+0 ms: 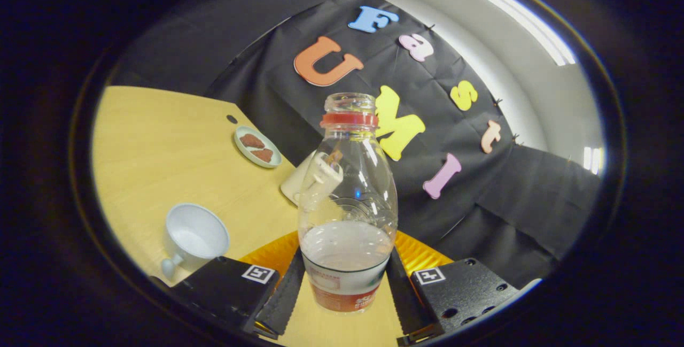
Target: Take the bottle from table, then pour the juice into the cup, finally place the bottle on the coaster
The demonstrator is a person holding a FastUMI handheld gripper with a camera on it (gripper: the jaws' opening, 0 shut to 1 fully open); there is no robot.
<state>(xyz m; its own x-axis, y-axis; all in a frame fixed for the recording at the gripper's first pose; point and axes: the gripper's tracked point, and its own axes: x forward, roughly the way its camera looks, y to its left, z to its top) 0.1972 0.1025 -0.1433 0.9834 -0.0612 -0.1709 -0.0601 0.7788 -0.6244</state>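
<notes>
Gripper view | bottle [346, 213] between fingers [280, 296] | both pressing its sides, clamped

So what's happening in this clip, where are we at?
A person's handheld tongs are closed on a clear bottle, one finger pressing each side near its label. The bottle has no cap and holds a little pale juice at the bottom. It sits upright between the fingers, with a shiny orange coaster just behind it. On the wooden table, a white cup sits off to the left, and a small plate with brown pieces lies further back.
</notes>
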